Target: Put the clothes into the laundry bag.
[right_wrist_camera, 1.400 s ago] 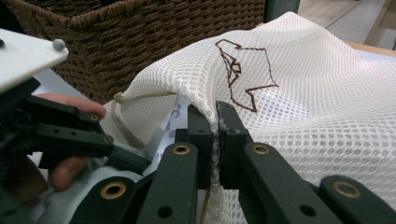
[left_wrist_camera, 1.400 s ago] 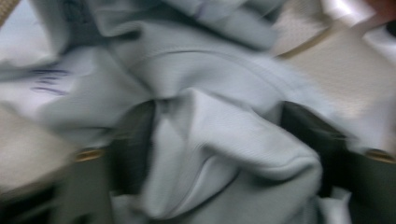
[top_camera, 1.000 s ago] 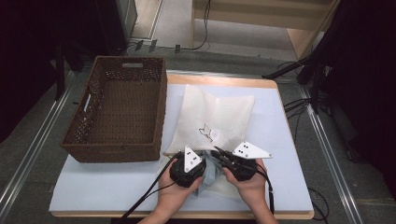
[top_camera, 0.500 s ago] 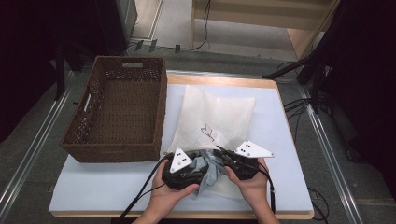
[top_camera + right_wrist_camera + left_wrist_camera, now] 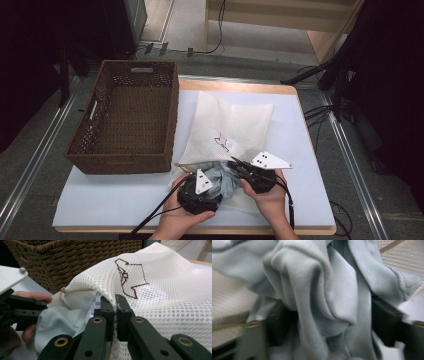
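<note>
A white mesh bag (image 5: 235,125) with a brown stitched emblem lies on the table, its mouth toward me. A pale blue cloth (image 5: 226,181) bunches at that mouth. My right gripper (image 5: 116,302) is shut on the bag's mesh edge (image 5: 170,290) and holds it up beside the drawstring. My left gripper (image 5: 216,184) faces the cloth from the left. Its jaws have just been opening wide, then closing a little. In the left gripper view the folds of cloth (image 5: 312,290) hang between its blurred jaws, which stand apart.
A brown wicker basket (image 5: 122,162) stands at the left of the white-topped table (image 5: 115,200), close to the bag; in the right gripper view the basket (image 5: 75,255) rises just behind the mesh. Cables trail from both grippers over the front edge.
The left gripper has slid back toward the front edge and sunk a little, and its jaws stand wider. More blue cloth shows between the grippers. The right gripper has kept still.
</note>
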The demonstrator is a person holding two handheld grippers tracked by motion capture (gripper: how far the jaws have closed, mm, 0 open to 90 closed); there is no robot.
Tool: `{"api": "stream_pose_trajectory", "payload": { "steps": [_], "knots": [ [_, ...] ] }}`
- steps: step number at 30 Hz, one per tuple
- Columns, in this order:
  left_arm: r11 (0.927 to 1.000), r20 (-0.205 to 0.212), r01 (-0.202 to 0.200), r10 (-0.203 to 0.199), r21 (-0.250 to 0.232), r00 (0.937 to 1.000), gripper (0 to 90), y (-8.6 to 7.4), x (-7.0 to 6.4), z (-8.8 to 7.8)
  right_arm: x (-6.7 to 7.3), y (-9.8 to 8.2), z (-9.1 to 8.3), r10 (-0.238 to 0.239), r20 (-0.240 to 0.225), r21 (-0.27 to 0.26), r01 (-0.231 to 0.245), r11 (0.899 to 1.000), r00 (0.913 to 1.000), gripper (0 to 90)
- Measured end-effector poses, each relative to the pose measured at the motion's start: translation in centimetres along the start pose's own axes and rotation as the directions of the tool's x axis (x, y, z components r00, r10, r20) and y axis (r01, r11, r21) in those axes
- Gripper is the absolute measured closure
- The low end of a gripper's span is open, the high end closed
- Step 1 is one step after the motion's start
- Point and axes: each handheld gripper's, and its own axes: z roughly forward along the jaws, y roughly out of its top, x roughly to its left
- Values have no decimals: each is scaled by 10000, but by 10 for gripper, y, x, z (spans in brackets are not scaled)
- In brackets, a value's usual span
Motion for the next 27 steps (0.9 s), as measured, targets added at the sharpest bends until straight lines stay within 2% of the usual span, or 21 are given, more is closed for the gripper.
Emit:
{"api": "stream_pose_trajectory", "payload": {
  "steps": [3,4,5,9,10,11,12,13,16,17,19,21,23,27],
  "knots": [
    [9999,-255,107,-106,35,9996,678,8,1,3,0,0,0,34,-129,19,-34,10000,9999,877],
    [10000,-301,92,-92,23,9995,723,11,2,6,1,0,1,57,-167,20,-57,10000,9998,877],
    [9998,-311,194,-196,-67,9993,757,13,3,8,2,0,1,86,-252,11,-86,10000,9996,877],
    [9950,-606,888,-915,-459,9940,783,24,3,17,4,1,0,106,-303,-21,-107,9999,9995,877],
    [9922,-827,1057,-1111,-666,9904,784,26,4,20,3,1,0,100,-307,-19,-100,9999,9995,879],
    [9871,-1160,1304,-1408,-934,9832,786,28,6,22,3,1,0,97,-312,-4,-97,10000,9995,881],
    [9846,-1343,1380,-1519,-1075,9792,787,29,7,23,3,1,-1,79,-315,53,-78,10000,9995,882],
    [9803,-1621,1462,-1670,-1326,9725,789,30,8,24,3,1,-1,65,-311,74,-62,10000,9995,882],
    [9722,-2124,1650,-1987,-1660,9568,788,31,10,29,2,0,-1,43,-345,119,-39,9999,9994,882],
    [9730,-1955,1674,-1972,-1591,9607,783,31,9,31,2,0,0,32,-331,133,-28,9999,9994,882],
    [9782,-1564,1444,-1675,-1491,9734,724,28,6,30,1,-1,0,71,-262,148,-67,9999,9996,882],
    [9807,-1171,1259,-1440,-1498,9826,556,25,3,25,-1,-1,-1,113,-171,97,-112,9999,9998,881],
    [9818,-791,1132,-1263,-1527,9888,528,22,3,19,-2,-1,-2,123,-151,79,-122,9999,9998,881],
    [9866,-311,753,-806,-1447,9963,386,15,6,0,-4,0,-2,203,-101,52,-203,9998,9997,881]
  ]
}}
